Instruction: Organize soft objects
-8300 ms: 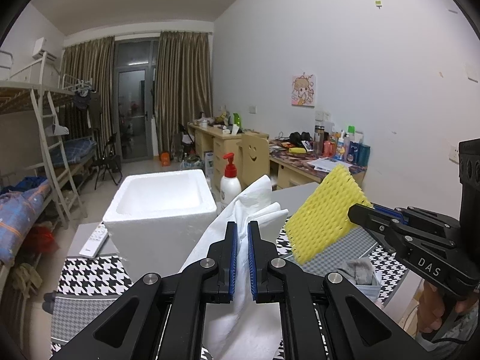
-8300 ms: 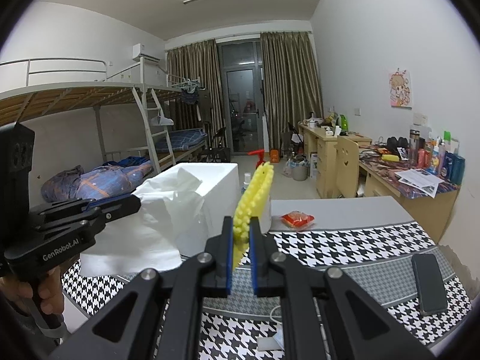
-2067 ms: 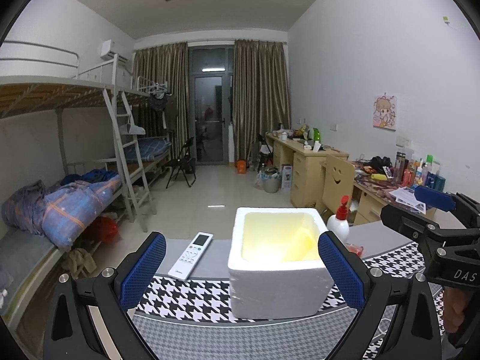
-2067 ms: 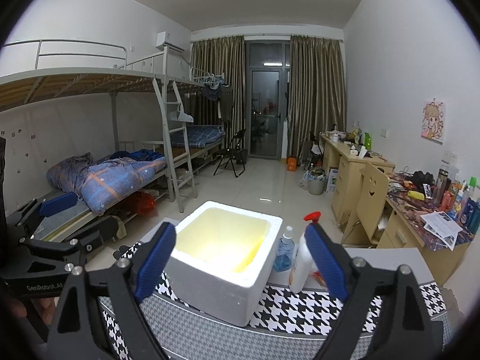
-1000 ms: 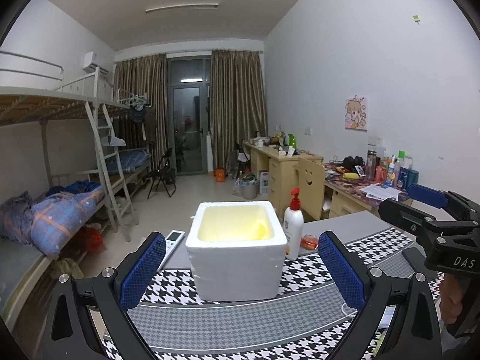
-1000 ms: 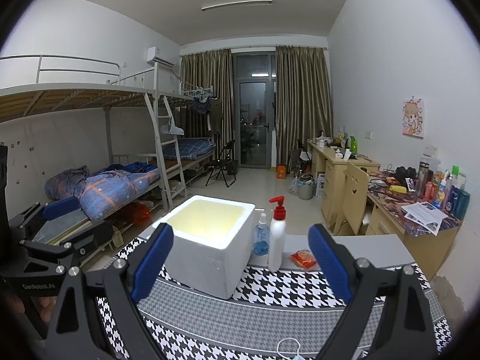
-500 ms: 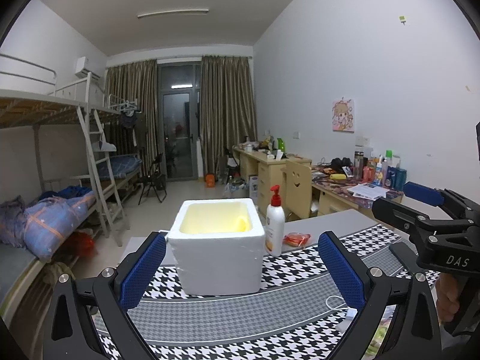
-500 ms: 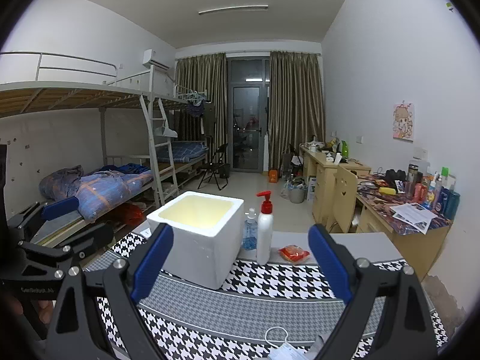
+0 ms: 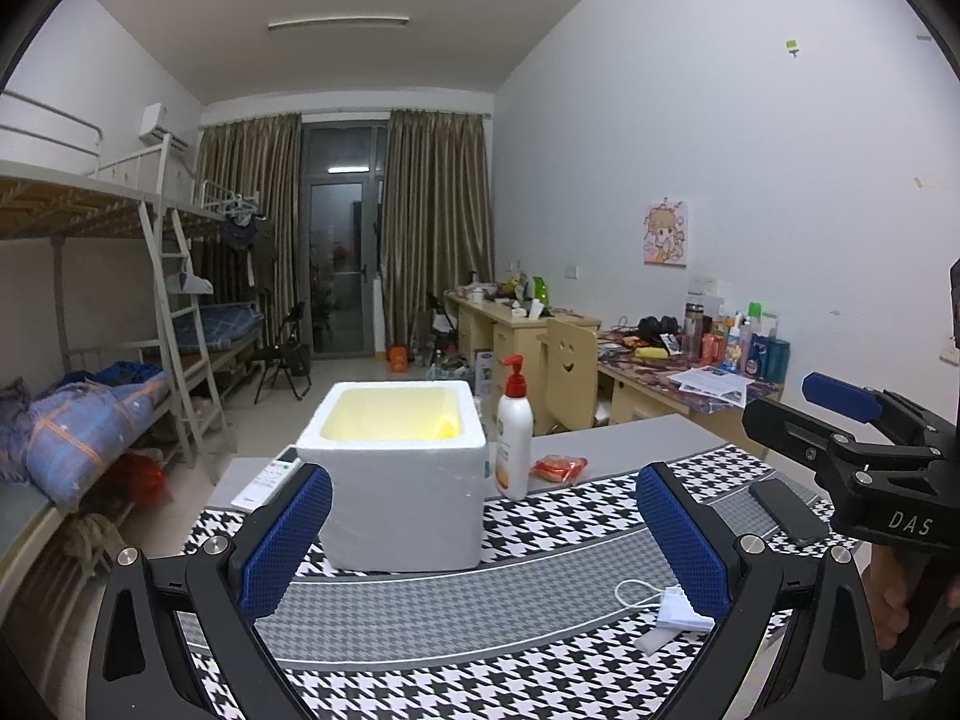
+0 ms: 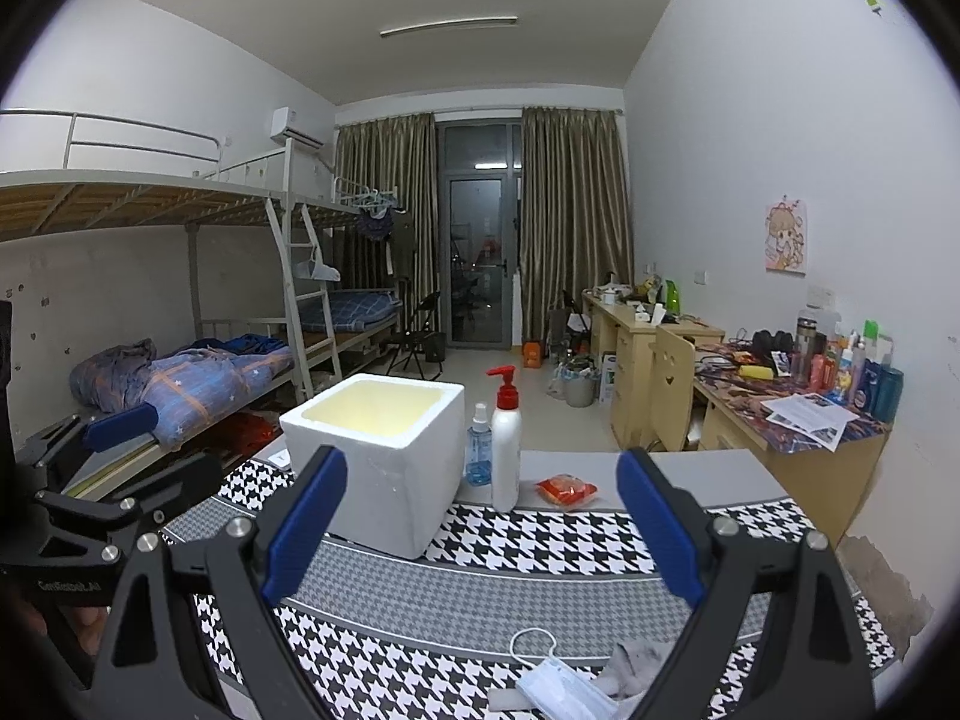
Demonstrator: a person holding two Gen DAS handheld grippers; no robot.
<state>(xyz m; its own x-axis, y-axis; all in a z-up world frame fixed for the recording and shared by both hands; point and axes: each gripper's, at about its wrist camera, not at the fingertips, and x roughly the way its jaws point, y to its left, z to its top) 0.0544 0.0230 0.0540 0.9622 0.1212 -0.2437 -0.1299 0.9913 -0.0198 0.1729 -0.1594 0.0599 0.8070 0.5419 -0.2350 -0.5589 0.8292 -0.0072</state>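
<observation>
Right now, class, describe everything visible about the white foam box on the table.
The white foam box looks like thick-walled polystyrene, roughly cubic, lidless and upright on the houndstooth tablecloth. Its inside glows pale yellow, with a brighter yellow patch at its right corner in the left wrist view. A red-pump lotion bottle stands close at its right, apparently not touching. Neither gripper touches it.

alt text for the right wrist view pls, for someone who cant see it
The open right gripper, holding nothing, faces a white foam box on a houndstooth tablecloth, with a red-pump lotion bottle and small blue spray bottle to the box's right. A face mask and grey cloth lie near the table's front edge; the left gripper is at left.
</observation>
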